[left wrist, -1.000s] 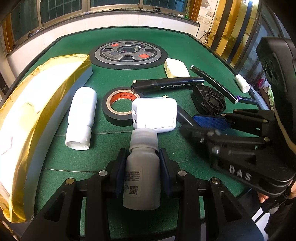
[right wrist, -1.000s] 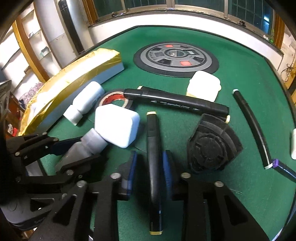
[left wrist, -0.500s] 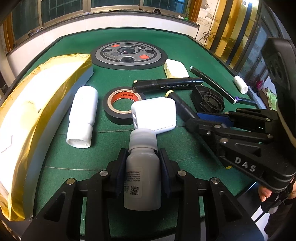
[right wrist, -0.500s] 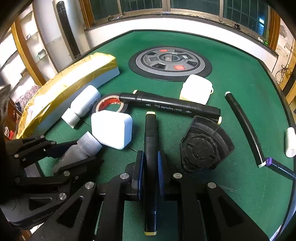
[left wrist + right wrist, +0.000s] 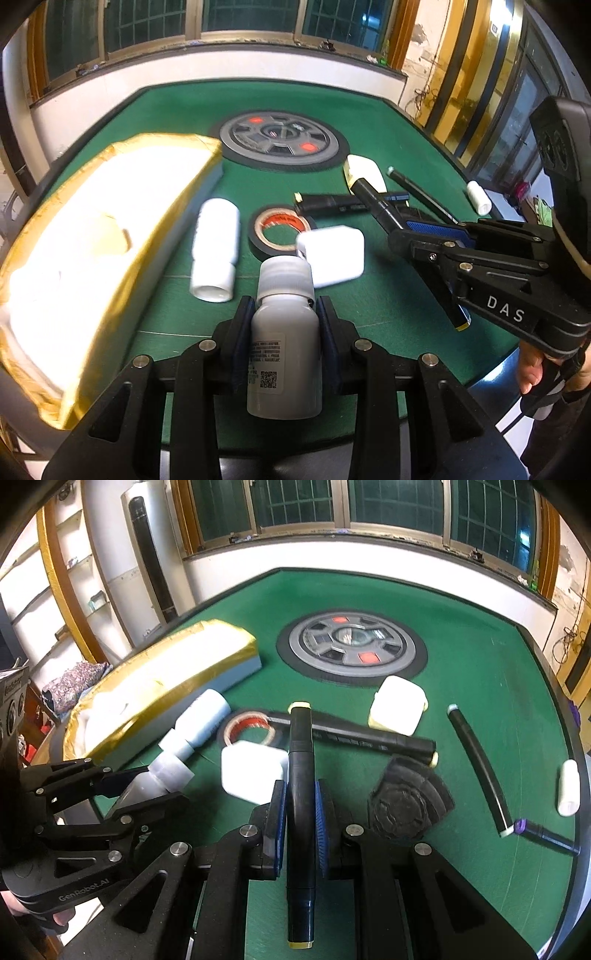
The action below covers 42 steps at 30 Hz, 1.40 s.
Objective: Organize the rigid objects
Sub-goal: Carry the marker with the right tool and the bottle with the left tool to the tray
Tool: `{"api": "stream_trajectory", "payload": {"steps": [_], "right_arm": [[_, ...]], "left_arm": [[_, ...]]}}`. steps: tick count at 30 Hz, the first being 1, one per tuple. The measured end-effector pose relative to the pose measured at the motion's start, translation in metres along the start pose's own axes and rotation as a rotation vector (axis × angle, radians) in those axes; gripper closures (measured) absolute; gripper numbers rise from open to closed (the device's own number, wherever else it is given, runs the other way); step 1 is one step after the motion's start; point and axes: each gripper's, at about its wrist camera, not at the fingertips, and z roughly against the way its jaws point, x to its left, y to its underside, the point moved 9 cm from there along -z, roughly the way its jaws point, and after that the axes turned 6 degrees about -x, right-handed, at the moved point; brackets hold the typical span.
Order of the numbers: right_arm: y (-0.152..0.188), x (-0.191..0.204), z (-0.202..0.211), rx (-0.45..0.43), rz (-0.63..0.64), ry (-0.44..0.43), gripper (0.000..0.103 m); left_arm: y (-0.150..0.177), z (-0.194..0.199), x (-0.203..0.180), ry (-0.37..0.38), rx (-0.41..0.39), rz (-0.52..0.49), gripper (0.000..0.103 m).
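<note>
Both grippers loaded, clear of the tabletop [image 5: 388, 306].
Left gripper [image 5: 285, 325] jaws pinch bottle [image 5: 284, 354]; right gripper [image 5: 300, 812] jaws pinch marker [image 5: 301, 812]. Carry level over charger [image 5: 332, 254] and tape [image 5: 280, 230], toward gold-edged tray [image 5: 92, 236].

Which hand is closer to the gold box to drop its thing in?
Left. Its hand-held gripper holds the grey bottle beside the gold box; the right one holds a marker farther away.

Left gripper [image 5: 284, 325] clamped on a grey bottle [image 5: 284, 354], right gripper [image 5: 300, 812] on a black marker [image 5: 301, 794], both angled downward.
</note>
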Motion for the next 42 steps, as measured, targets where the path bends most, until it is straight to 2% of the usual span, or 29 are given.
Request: {"api": "stream_trajectory", "payload": {"steps": [8,14,19,22,27,30,32,36,42], "right_arm": [[-0.015,0.021,0.000,-0.025,0.029,-0.033,0.090],[-0.016,0.035,-0.003,-0.028,0.044,-0.059,0.090],[-0.019,0.045,-0.007,-0.028,0.057,-0.077,0.090],[-0.021,0.052,-0.009,-0.028,0.067,-0.087,0.090],[-0.029,0.066,-0.016,-0.027,0.085,-0.108,0.090],[-0.036,0.077,-0.020,-0.031,0.095,-0.126,0.090],[-0.043,0.085,-0.022,-0.036,0.104,-0.144,0.090],[-0.057,0.101,-0.025,-0.049,0.114,-0.181,0.090],[-0.080,0.125,-0.033,-0.062,0.109,-0.261,0.090]], "left_arm": [[-0.017,0.031,0.033,-0.056,-0.070,0.034,0.071],[-0.030,0.050,0.085,-0.166,-0.116,0.081,0.071],[-0.024,0.045,0.134,-0.274,-0.090,0.120,0.071],[-0.012,0.036,0.157,-0.308,-0.053,0.151,0.071],[0.010,0.018,0.155,-0.270,0.007,0.166,0.071],[0.016,0.009,0.138,-0.201,0.033,0.171,0.071],[0.020,0.004,0.128,-0.185,0.045,0.165,0.071],[0.024,-0.001,0.104,-0.089,0.065,0.195,0.071],[0.016,0.006,0.108,-0.109,0.043,0.197,0.071]]}}
